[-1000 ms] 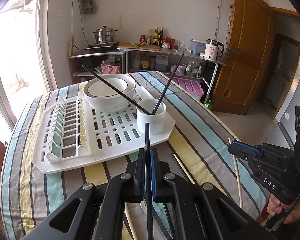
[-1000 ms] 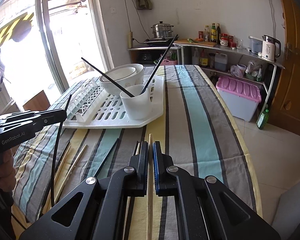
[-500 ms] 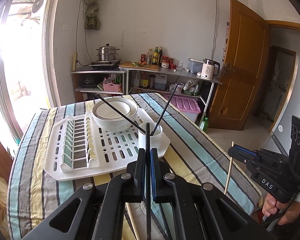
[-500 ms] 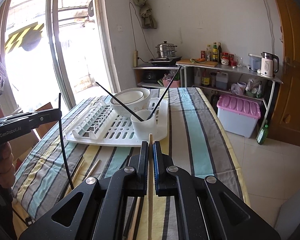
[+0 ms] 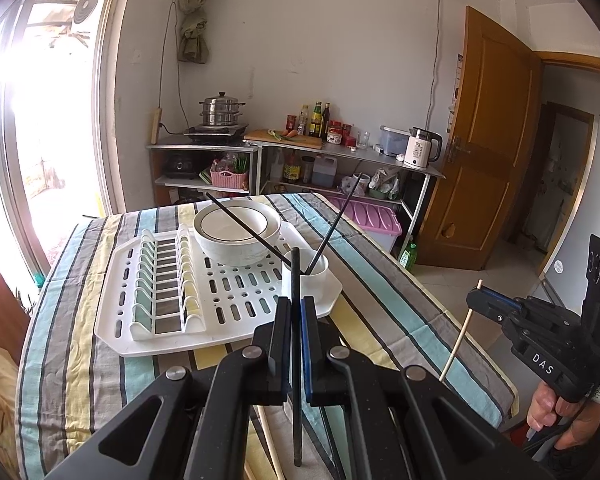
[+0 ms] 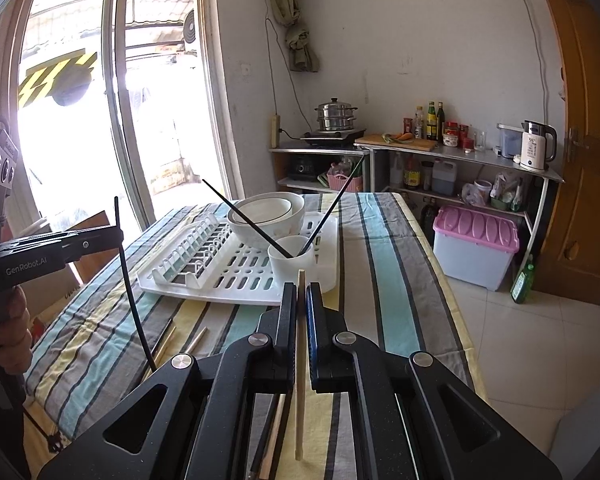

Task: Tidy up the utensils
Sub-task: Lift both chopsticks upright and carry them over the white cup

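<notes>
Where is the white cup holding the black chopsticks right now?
In both wrist views the white cup stands on the near right corner of the white drying rack, just in front of the stacked bowls.

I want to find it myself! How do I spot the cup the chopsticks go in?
Find the white drying rack on the striped table. Beside the big bowls, at the rack's near corner, stands the small white cup, the only thing with two black chopsticks sticking out.

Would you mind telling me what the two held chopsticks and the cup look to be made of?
Black chopstick: probably plastic or lacquered; even matte black.
Pale chopstick: likely bamboo or wood; tan, unpainted.
Cup: plastic or ceramic, unclear; smooth, opaque white.
</notes>
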`<state>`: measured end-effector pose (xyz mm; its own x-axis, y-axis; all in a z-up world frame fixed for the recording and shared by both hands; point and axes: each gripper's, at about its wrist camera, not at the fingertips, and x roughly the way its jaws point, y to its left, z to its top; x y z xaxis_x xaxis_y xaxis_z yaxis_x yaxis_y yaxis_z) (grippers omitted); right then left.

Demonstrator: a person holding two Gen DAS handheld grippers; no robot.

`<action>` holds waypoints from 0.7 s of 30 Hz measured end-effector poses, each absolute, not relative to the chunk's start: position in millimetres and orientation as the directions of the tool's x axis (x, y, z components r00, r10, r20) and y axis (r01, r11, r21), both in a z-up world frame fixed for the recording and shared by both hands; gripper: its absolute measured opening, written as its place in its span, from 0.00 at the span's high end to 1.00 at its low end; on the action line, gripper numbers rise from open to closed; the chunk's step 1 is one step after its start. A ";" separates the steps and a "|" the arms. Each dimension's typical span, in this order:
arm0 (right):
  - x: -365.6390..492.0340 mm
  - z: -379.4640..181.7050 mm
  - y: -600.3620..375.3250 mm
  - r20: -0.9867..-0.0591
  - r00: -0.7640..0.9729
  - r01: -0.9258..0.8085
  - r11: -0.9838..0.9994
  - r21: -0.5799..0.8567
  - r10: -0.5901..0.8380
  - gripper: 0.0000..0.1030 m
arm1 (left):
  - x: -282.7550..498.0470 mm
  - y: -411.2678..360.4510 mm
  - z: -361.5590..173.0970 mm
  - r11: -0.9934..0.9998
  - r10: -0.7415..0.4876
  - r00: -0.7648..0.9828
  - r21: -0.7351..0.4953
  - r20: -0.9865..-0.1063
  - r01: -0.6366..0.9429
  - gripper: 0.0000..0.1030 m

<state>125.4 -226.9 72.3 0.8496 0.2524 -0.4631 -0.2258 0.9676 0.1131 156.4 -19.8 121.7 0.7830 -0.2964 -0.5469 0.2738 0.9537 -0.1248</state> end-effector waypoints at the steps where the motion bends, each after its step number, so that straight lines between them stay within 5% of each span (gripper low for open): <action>1: 125.5 72.9 -227.4 -0.462 0.850 -0.226 0.967 0.114 0.253 0.96 | 156.7 -19.8 122.7 0.954 -0.296 0.784 -0.125 -0.545 0.273 0.96; 21: 165.9 99.3 -227.9 -0.430 0.860 -0.249 0.962 0.117 0.275 0.96 | 204.4 -31.9 161.0 0.948 -0.310 0.795 -0.114 -0.522 0.295 0.96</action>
<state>165.9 -227.9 99.3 0.8601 0.2746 -0.4299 -0.2487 0.9615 0.1167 204.4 -31.9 161.0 0.7946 -0.3104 -0.5218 0.2954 0.9485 -0.1144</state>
